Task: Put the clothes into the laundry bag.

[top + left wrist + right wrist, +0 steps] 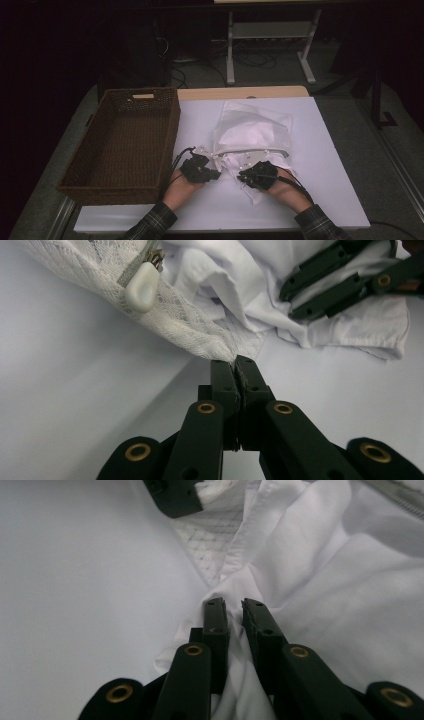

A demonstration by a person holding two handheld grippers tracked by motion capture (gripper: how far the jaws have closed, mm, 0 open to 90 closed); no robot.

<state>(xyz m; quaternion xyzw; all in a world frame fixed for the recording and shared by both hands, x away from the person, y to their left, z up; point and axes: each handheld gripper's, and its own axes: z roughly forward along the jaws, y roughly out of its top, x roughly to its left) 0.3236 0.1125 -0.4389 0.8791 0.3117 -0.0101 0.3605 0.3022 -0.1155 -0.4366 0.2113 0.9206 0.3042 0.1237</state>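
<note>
A white mesh laundry bag (255, 127) with a zipper lies on the table, and a white garment (252, 192) spills out of its near end. My left gripper (216, 174) is shut on the bag's mesh edge (185, 320), just below the white zipper pull (141, 287). In its own view the left gripper (236, 362) has its jaws pressed together on the netting. My right gripper (241, 178) sits on the garment. Its own view shows the right gripper (234, 605) pinching a fold of the white garment (340, 580) between nearly closed jaws.
A dark brown wicker basket (172, 130) stands at the left, close beside my left hand. A white sheet (325, 165) covers the tabletop, with bare room to the right. Beyond the table's far edge stands a metal frame (230, 55) on the floor.
</note>
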